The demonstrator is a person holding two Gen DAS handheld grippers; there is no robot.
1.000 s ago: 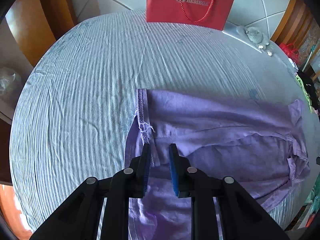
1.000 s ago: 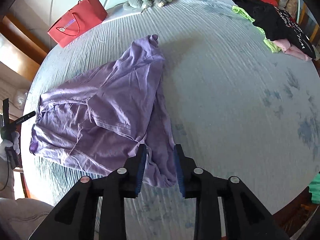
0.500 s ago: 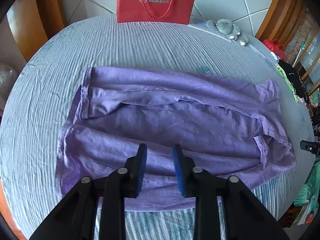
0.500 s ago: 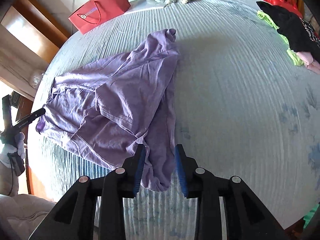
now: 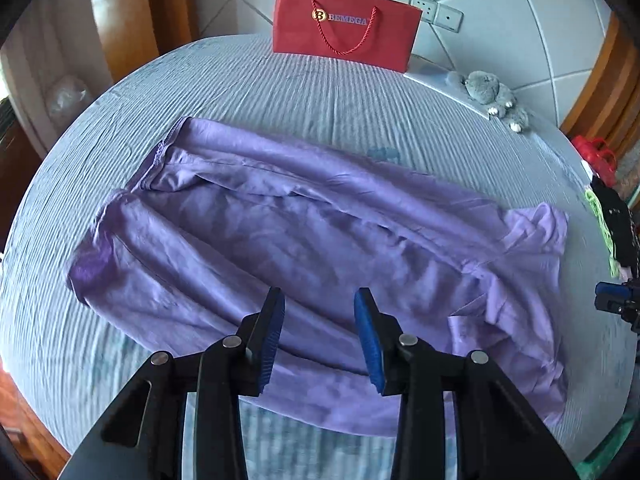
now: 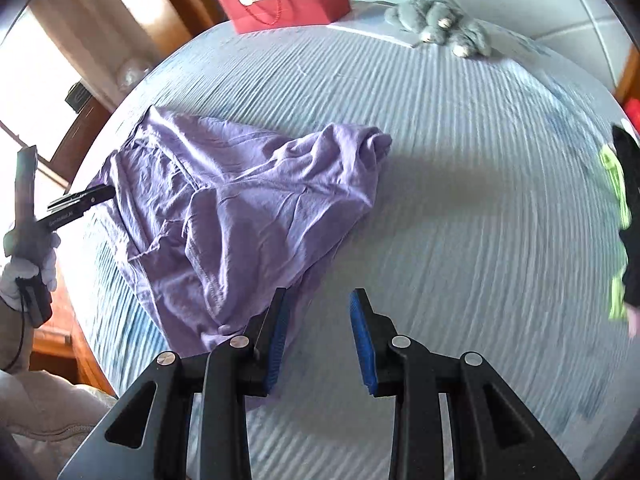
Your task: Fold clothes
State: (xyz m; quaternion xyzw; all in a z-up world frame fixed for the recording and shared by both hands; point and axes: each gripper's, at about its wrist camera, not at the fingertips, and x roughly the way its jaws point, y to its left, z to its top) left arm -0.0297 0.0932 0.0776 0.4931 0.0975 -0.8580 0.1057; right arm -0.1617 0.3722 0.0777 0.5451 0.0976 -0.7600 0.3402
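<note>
Left gripper point(image 5: 319, 300) above the bed point(image 5: 280, 92), fingers point(image 5: 272, 328) opening, nothing between the blue pads; purple garment point(image 5: 320, 240) spread flat just beyond and beneath the fingertips, stretching to both sides, hem end off to the left, bunched end off to the right. Red paper bag point(image 5: 344, 28) upright far ahead of the fingers at the bed's far edge; grey plush toy point(image 5: 490, 92) ahead and to the right.

Right gripper point(image 6: 318, 300) held apart too, fingers point(image 6: 362, 332) gripping nothing, bare bedsheet point(image 6: 460, 220) showing in the gap. Purple garment point(image 6: 240, 216) ahead and left of these fingers, its near edge just beside the left finger, whether touching unclear. Pile of black and green clothes point(image 6: 624, 220) far right. Gloved hand point(image 6: 28, 268) at far left.
</note>
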